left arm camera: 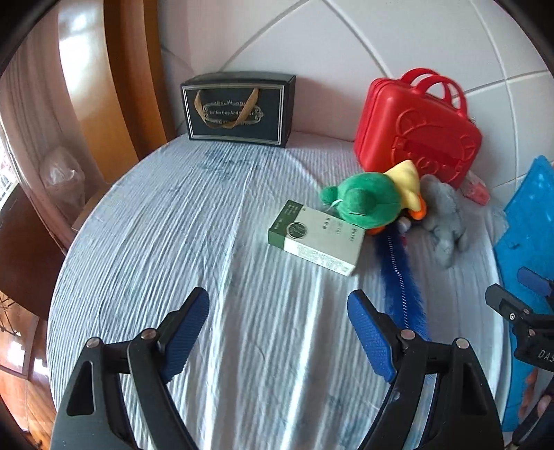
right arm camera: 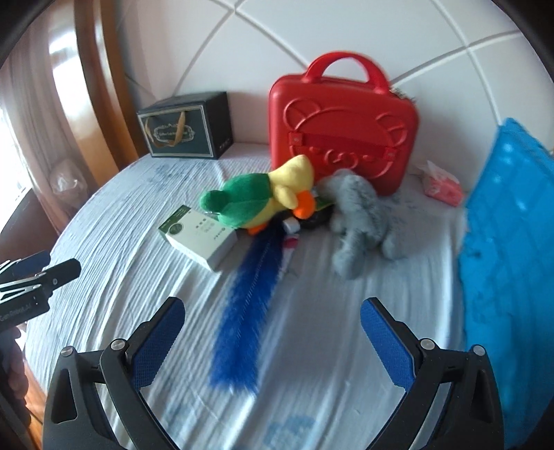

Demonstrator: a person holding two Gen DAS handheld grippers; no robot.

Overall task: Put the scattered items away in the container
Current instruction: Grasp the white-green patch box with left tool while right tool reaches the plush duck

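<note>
both grippers are hovering over the bed (left arm camera: pixel 242 311), nothing between the fingers of either.

left gripper (left arm camera: pixel 277 332): jaws standing spread wide, blue pads facing each other across bare striped sheet. it is sitting near the front of the bed, well short of the items. the right gripper (left arm camera: pixel 526 318) is showing at the right edge of the left wrist view.

right gripper (right arm camera: pixel 273 342): jaws also spread, holding nothing. the near end of the blue tail (right arm camera: pixel 246 311) is lying on the sheet between the 2 fingers, below them and not pinched. the left gripper (right arm camera: pixel 31 287) is showing at the left edge of the right wrist view.

items, all lying out on the sheet:
- green box (left arm camera: pixel 316 239) lying flat, nearest the left gripper.
- duck (left arm camera: pixel 370 200), green and yellow plush, resting against the far edge of the green box, partly over it.
- blue tail (left arm camera: pixel 401 284) running from under the duck toward the camera.
- grey plush (right arm camera: pixel 360 221) lying to the right of the duck, just in front of the case.
- small dark and pink bits under the duck, too blurred to identify.

red case (right arm camera: pixel 342 128) is standing upright and closed against the headboard (right arm camera: pixel 346 31), handles up. a dark box (left arm camera: pixel 239 109) is standing at the far left of the bed, well apart from the pile. a pink pack (right arm camera: pixel 441 187) is lying right of the case, beside a blue blanket (right arm camera: pixel 512 259).
</note>
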